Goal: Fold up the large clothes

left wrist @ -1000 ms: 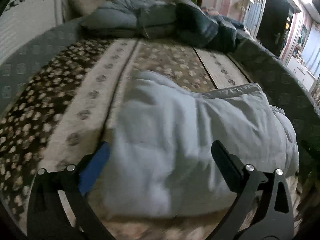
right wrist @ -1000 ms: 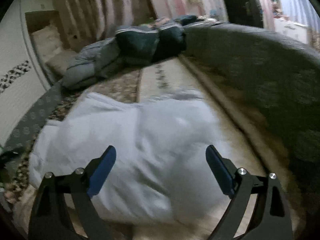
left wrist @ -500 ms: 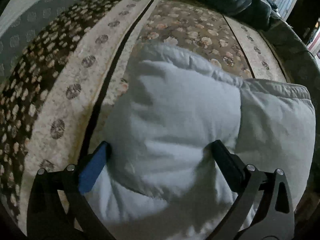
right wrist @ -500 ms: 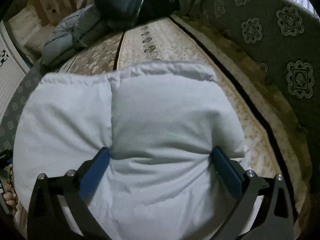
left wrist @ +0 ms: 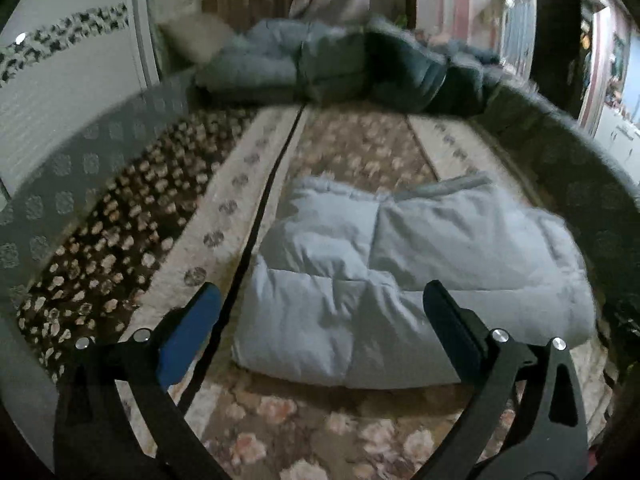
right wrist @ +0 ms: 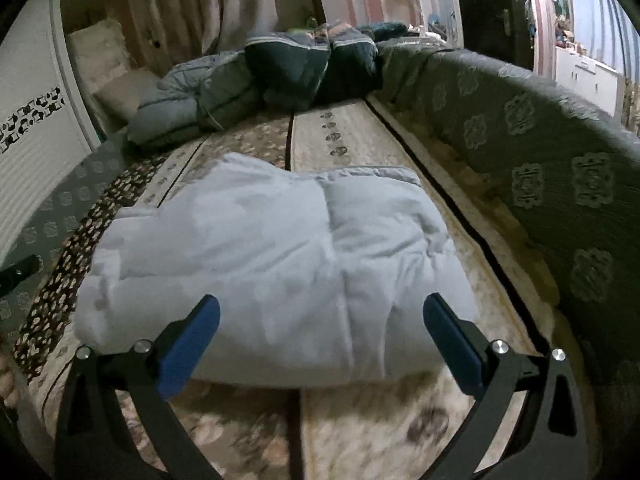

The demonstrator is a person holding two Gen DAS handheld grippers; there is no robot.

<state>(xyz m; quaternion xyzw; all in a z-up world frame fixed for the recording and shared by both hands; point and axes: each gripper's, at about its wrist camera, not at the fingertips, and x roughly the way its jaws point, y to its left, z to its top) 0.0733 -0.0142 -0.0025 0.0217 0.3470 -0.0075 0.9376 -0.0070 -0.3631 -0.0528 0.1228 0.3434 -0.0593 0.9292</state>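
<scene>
The pale padded jacket (right wrist: pixel 272 264) is seen folded into a compact bundle, while both grippers (left wrist: pixel 320 328) (right wrist: pixel 320 336) are held wide, empty.

Dim room: floral-patterned sofa (right wrist: pixel 560 168), beige curtains (right wrist: pixel 224 4), dark doorway (left wrist: pixel 560 32).

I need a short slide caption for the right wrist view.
Open right gripper above a folded pale padded jacket on a patterned sofa seat.
</scene>
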